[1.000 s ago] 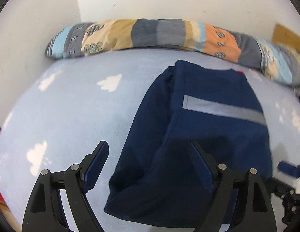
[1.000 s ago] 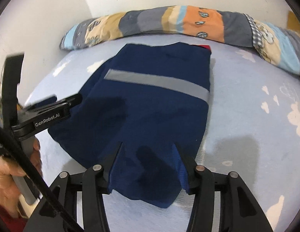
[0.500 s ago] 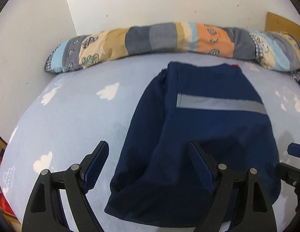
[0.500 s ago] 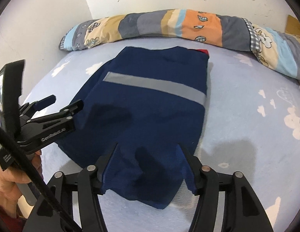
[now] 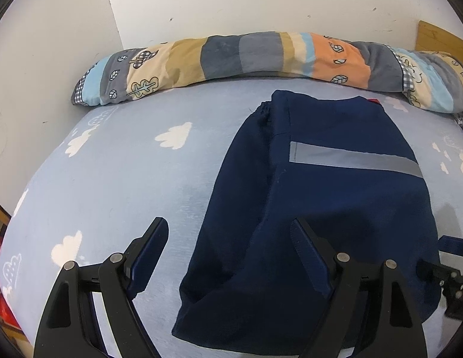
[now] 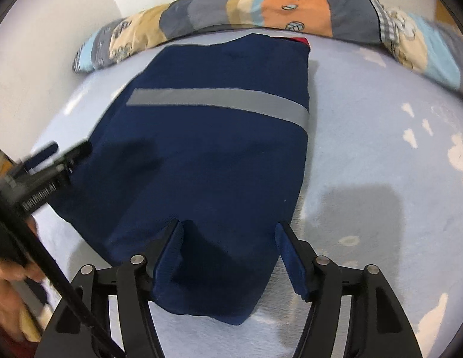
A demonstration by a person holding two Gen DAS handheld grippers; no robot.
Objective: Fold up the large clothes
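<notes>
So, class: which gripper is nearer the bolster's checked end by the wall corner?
Left. The left gripper straddles the navy garment's edge on the side of that bolster end; the right gripper is farther.

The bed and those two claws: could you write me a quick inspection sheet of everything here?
Surface: bed sheet, pale blue with white clouds.
Job's things: navy garment, folded into a compact shape, lying flat, grey stripe across it, a bit of red at its far edge.
Clutter: patchwork bolster along the far edge by the wall.
Grippers: left claw open, over the garment's near left edge; right claw open, over its near end; neither grips it.
Cables: a black strap or cable crosses the right view's lower left.
Surroundings: white wall; wooden board at far right.
</notes>
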